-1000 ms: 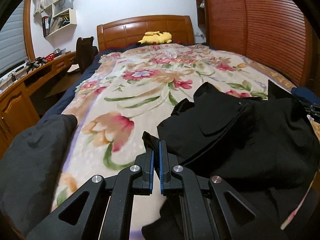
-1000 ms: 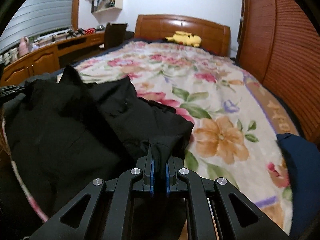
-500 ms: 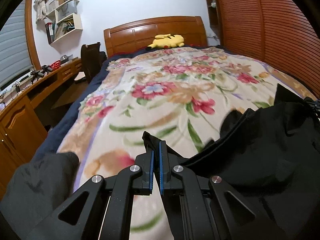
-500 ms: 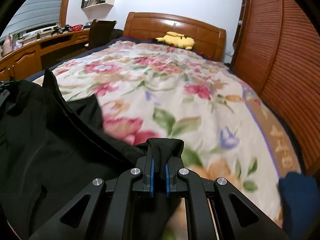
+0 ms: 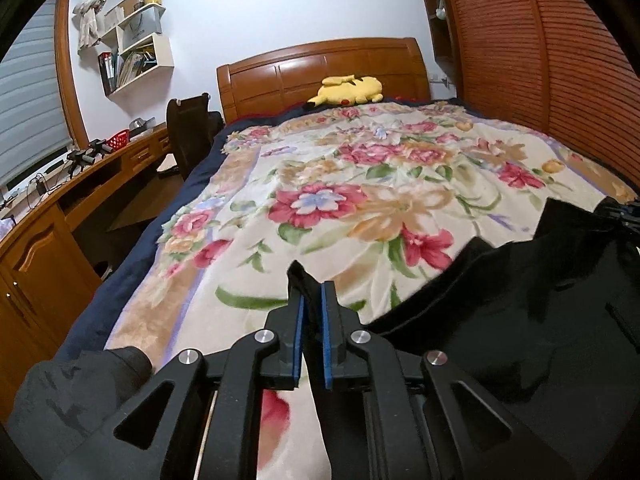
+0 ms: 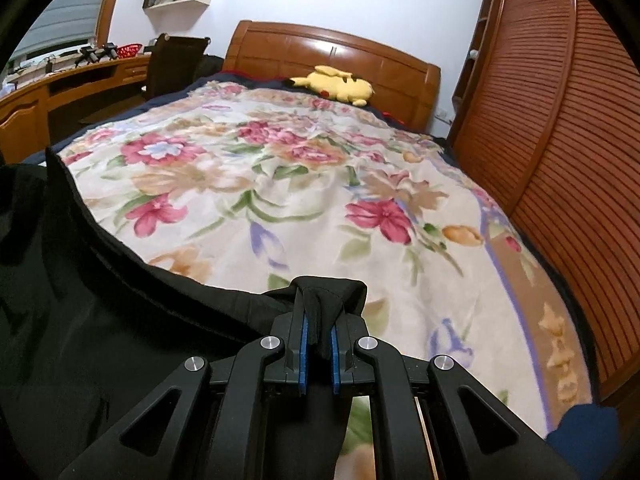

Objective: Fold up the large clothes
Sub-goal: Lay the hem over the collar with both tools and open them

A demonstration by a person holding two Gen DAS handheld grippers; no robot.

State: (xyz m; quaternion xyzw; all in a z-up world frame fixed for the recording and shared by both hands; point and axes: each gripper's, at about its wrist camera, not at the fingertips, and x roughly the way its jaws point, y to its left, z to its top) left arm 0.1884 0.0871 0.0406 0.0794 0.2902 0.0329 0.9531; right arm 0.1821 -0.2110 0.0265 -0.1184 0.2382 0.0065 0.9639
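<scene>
A large black garment [image 5: 520, 300] lies stretched across the near end of the flowered blanket [image 5: 360, 184], its top edge taut between my two grippers. My left gripper [image 5: 313, 292] has a corner of the garment standing between its blue pads. Its jaws are opening, and a gap shows beside the cloth. In the right wrist view the black garment [image 6: 100, 300] fills the lower left. My right gripper [image 6: 319, 320] is shut on a bunched fold of it above the blanket [image 6: 260, 184].
A dark grey garment [image 5: 72, 400] lies at the bed's near left corner and a navy one [image 6: 580, 432] at the near right. A yellow plush [image 5: 348, 90] rests by the headboard. A wooden desk [image 5: 40, 240] and a chair [image 5: 188, 136] stand left; slatted wardrobe doors [image 5: 540, 60] stand right.
Both grippers moved up the bed toward the headboard, pulling the black garment flat and taut. The left gripper's pads have parted a little; the right stays clamped.
</scene>
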